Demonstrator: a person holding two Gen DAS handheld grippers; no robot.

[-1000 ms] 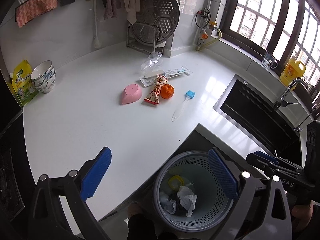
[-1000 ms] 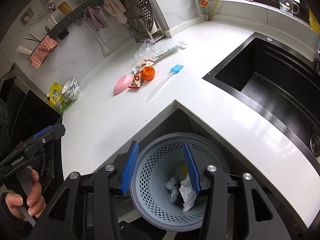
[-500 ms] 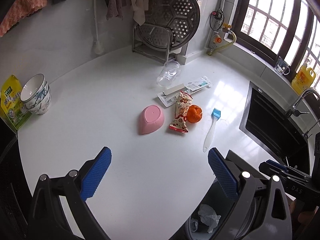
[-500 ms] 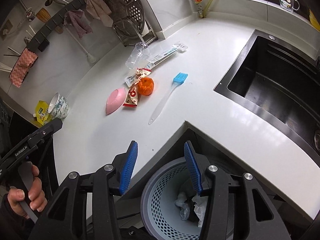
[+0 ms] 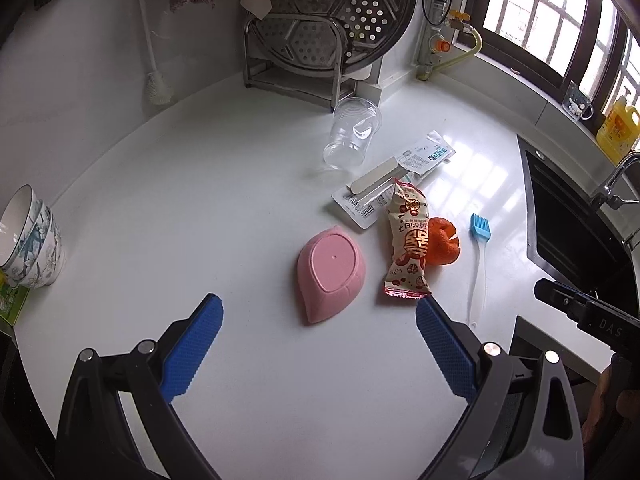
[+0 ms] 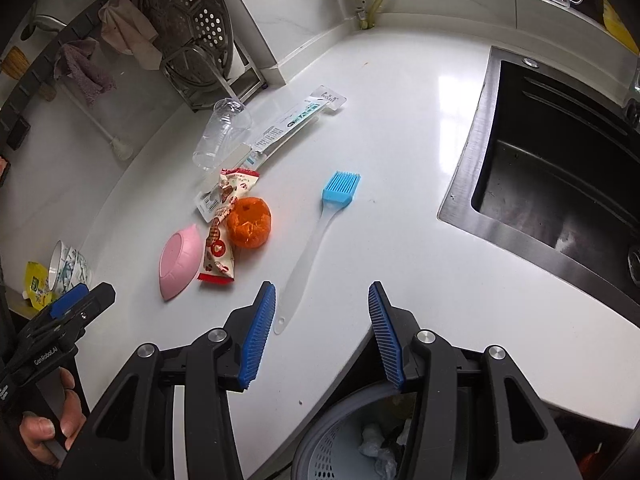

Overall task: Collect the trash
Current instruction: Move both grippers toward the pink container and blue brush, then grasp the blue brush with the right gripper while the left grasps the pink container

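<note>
The trash basket (image 6: 340,436) is half hidden behind the right gripper (image 6: 322,334), whose fingers, like the left gripper (image 5: 318,350) ahead of the snack wrapper (image 5: 408,248), are spread apart, empty.

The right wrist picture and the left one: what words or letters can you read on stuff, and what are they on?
"GenRobot.AI": on the black body of the left gripper, seen in the right wrist view.
"DAS": on the black body of the right gripper, seen in the left wrist view; the rest is cut off.
Snack wrapper: red Chinese characters, too distorted to read.
Long flat package: print and barcode too small.
Yellow bottle and yellow-green bag: labels blurred.
</note>
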